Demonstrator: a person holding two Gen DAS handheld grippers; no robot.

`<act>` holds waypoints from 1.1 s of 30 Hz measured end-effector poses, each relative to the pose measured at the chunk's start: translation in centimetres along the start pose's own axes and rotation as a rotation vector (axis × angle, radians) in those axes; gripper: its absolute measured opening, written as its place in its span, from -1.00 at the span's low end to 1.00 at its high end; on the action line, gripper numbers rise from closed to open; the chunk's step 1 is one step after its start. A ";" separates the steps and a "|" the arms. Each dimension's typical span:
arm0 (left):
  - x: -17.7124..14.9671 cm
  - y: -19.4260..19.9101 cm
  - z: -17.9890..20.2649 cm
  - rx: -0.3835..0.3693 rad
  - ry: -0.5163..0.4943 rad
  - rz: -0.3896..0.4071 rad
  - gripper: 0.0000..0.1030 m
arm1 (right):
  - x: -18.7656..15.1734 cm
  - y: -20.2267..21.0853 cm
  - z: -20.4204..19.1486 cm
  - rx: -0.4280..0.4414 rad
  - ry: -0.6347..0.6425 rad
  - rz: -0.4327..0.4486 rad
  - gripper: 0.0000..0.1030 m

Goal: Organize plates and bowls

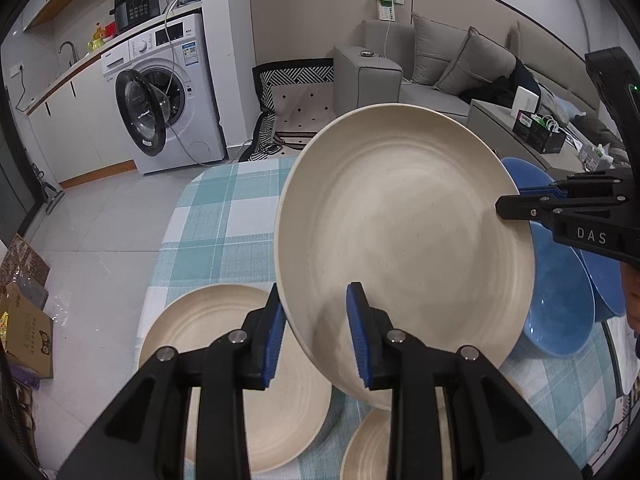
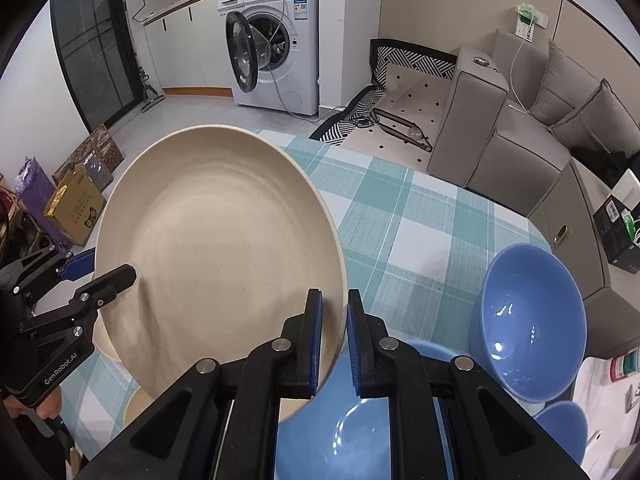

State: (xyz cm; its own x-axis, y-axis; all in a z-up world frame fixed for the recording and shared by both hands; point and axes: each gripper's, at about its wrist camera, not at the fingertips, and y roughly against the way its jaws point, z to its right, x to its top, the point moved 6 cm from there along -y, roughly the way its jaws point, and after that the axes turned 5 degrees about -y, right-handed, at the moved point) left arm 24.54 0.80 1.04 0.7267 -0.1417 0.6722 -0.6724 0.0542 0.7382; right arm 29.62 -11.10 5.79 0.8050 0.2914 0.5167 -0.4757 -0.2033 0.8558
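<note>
1. A cream plate (image 1: 400, 240) with faint dark speckles is showing between black grippers with blue pads (image 1: 356, 332)
2. Two more cream plates (image 1: 224, 360) are lying on a tablecloth (image 1: 224, 208) checked in teal and white
3. Glossy blue bowls (image 2: 528, 320) are catching white highlights
4. A white washing machine (image 1: 172, 92) and grey sofa (image 2: 512, 132) are standing behind

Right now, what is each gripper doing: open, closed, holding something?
Left gripper: jaws straddle the lifted beige plate rim, a gap showing; grip cannot be told.
Right gripper: shut on the same plate's opposite rim.
</note>
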 end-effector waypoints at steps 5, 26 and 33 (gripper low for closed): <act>-1.8 1.1 0.6 0.001 -0.020 -0.004 -0.45 | -2.0 0.9 -0.7 0.009 0.014 -0.018 -0.77; -7.4 3.9 2.8 0.012 -0.059 -0.019 -0.45 | -10.4 3.0 -2.5 0.036 0.066 -0.062 -0.77; -8.6 4.0 2.7 0.007 -0.042 -0.018 -0.45 | -12.2 3.0 -2.9 0.046 0.075 -0.062 -0.77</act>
State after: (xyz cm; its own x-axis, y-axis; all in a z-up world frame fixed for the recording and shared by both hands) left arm 15.22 -0.43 -1.91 0.7323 -0.1836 0.6557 -0.6603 0.0440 0.7497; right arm 17.32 -12.57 2.13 0.8028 0.3735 0.4647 -0.4076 -0.2250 0.8850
